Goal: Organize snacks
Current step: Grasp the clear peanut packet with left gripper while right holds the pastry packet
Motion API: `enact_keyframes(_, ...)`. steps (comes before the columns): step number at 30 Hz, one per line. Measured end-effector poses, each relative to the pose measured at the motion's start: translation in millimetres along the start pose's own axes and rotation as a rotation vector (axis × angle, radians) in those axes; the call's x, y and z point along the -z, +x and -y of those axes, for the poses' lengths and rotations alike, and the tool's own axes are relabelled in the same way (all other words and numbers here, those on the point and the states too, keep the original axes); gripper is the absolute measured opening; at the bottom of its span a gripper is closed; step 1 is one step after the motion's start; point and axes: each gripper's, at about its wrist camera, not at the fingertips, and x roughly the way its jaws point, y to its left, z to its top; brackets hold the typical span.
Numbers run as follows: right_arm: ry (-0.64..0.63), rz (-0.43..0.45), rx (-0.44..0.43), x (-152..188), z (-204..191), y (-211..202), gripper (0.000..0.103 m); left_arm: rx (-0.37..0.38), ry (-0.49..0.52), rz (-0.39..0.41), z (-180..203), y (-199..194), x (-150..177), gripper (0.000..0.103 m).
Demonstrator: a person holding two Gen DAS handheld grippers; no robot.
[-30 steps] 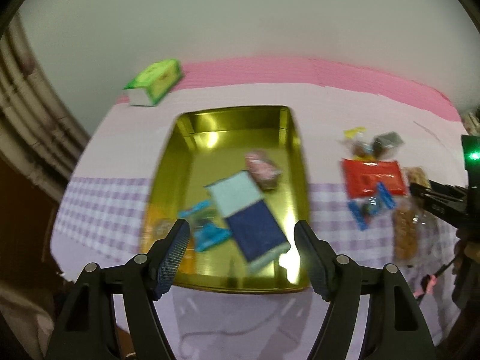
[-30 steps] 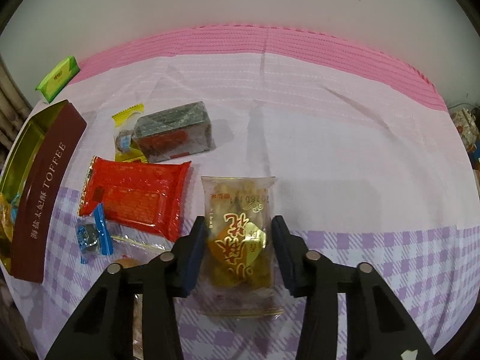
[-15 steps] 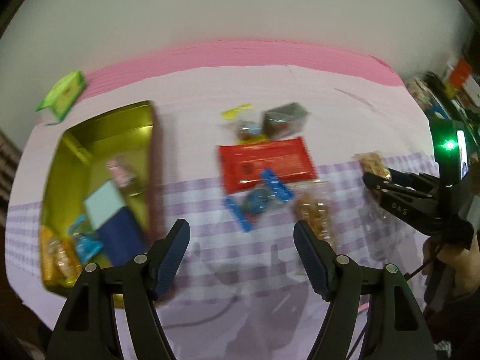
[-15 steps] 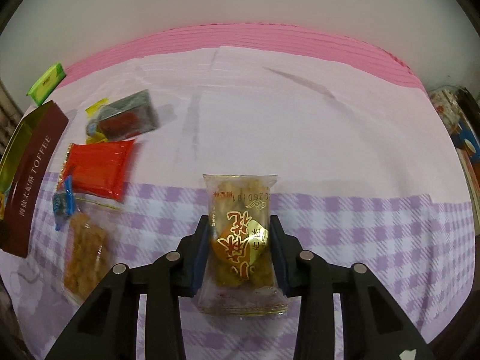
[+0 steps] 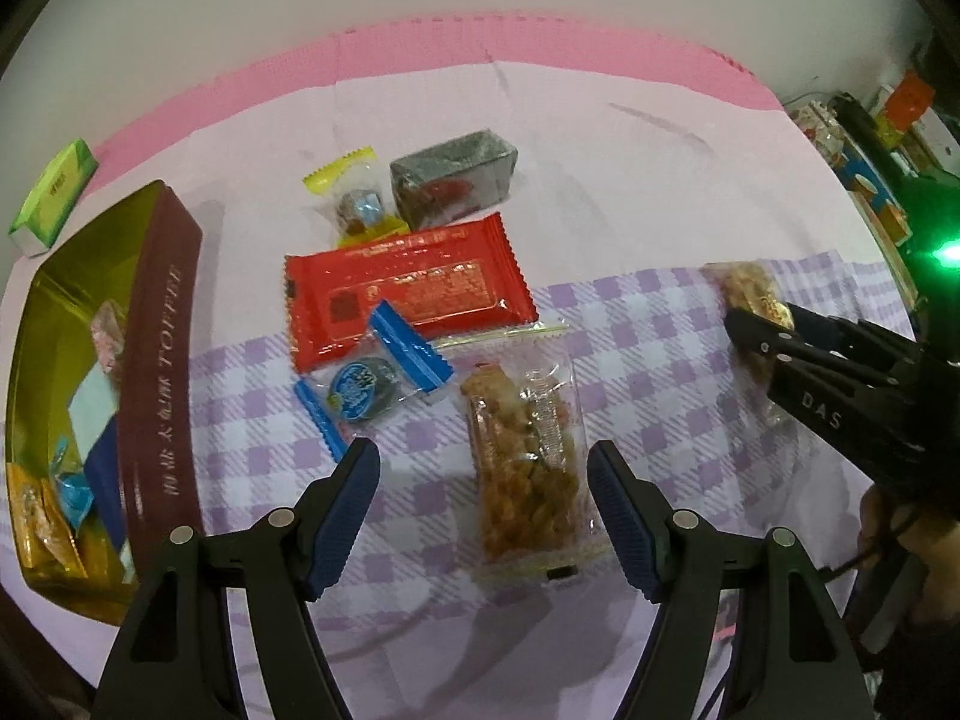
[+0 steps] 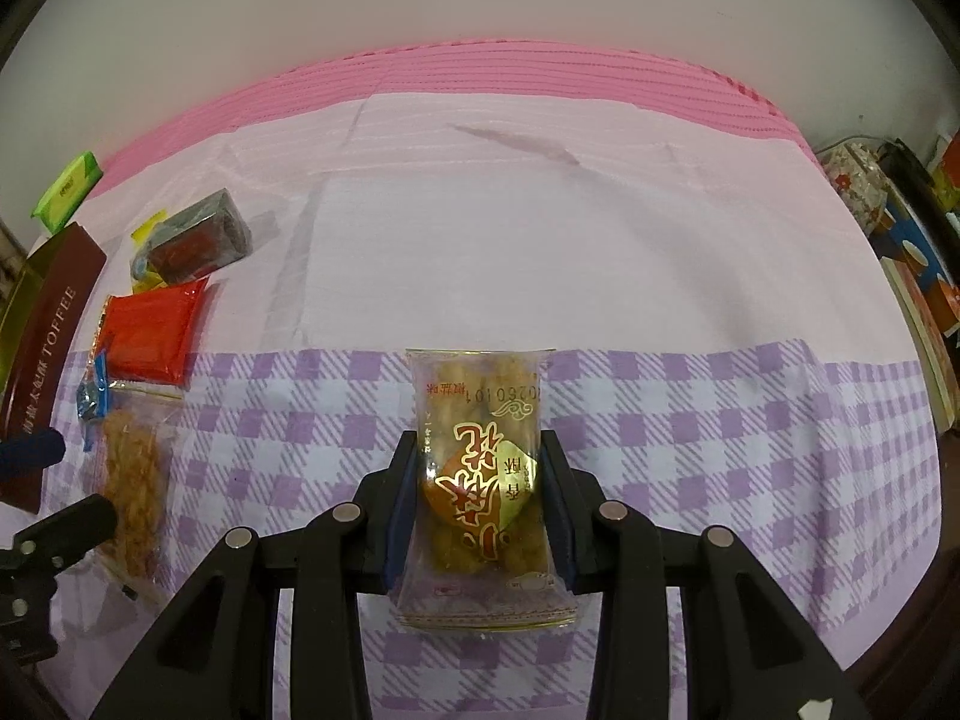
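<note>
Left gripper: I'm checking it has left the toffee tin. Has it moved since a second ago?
Yes. The left gripper was over the toffee tin; now the tin sits far left and the jaws straddle a clear crispy snack packet.

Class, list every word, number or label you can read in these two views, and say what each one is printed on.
"TOFFEE": side of the brown tin.
"DAS": right gripper, on its arm.
"0260101": upside down on the clear snack packet that gripper grips.
Gold characters on that packet: unreadable here.
Print on the red packet, blue-ended candy and green box: too small.
</note>
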Motion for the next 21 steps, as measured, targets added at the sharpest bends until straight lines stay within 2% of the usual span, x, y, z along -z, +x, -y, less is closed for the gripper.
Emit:
enact_keyframes(15,0.006,-0.003,-0.002,-1,-3,0,0.037,-0.04,0.007,-0.044,14,29,-9,0.072)
enact_keyframes(21,0.006,-0.003,-0.002,-1,-3,0,0.037,-0.044,0.006,-0.038,11,31,-9,0.068)
